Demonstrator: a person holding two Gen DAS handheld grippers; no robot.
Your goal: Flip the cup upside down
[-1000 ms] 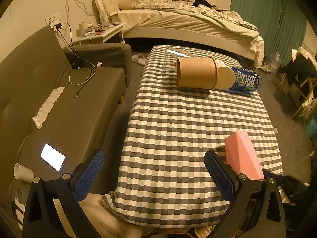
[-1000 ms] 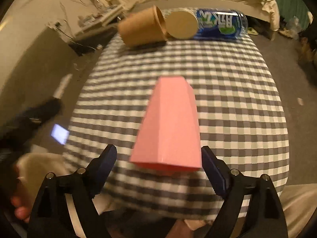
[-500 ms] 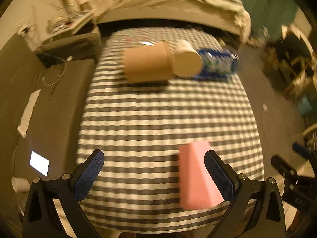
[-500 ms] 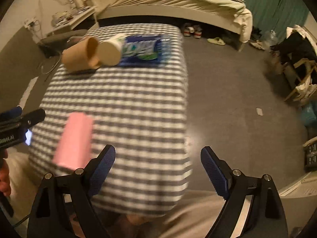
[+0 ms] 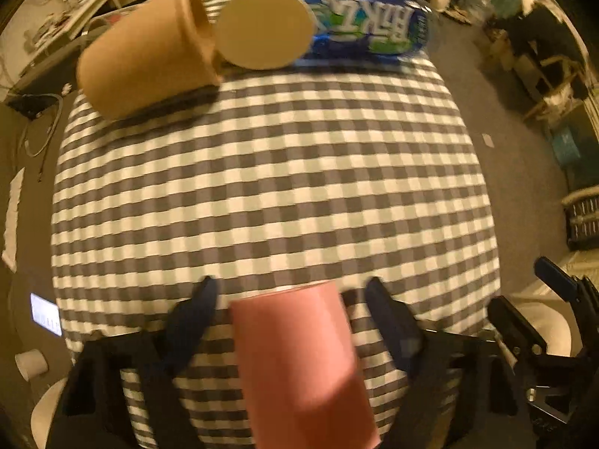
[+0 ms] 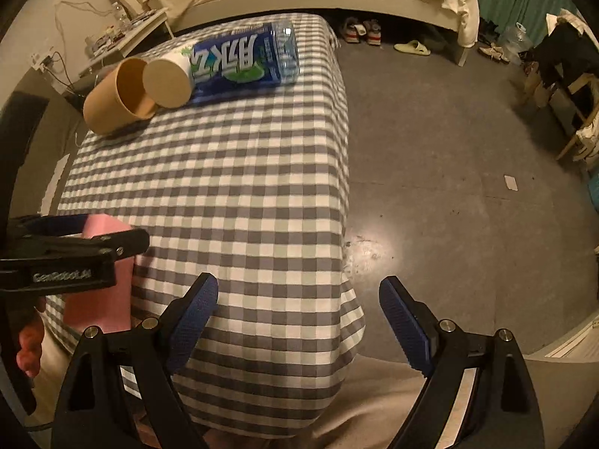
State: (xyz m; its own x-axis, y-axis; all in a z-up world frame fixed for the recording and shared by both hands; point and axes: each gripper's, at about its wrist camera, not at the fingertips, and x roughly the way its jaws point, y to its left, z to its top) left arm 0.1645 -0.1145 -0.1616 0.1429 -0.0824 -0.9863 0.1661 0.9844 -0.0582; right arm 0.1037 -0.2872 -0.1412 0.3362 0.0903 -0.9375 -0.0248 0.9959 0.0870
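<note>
A pink cup [image 5: 299, 363] lies on its side on the checked table [image 5: 262, 187] near the front edge. My left gripper [image 5: 290, 292] is open, with one finger on each side of the cup, and the fingers do not press it. In the right wrist view the cup [image 6: 101, 292] shows at the left, partly behind the left gripper's black body [image 6: 71, 254]. My right gripper [image 6: 299, 307] is open and empty over the table's front right corner, pointing past the edge at the floor.
A brown paper cup [image 5: 142, 56] lies on its side at the table's far end, with a white-lidded tub [image 5: 264, 28] and a blue bottle [image 5: 370, 26] beside it. A sofa [image 5: 26, 142] is left of the table, grey floor [image 6: 449, 187] right, a bed beyond.
My left gripper has moved right and forward so its fingers now straddle the pink cup. My right gripper has swung away to the right of the cup, toward the table's edge.
</note>
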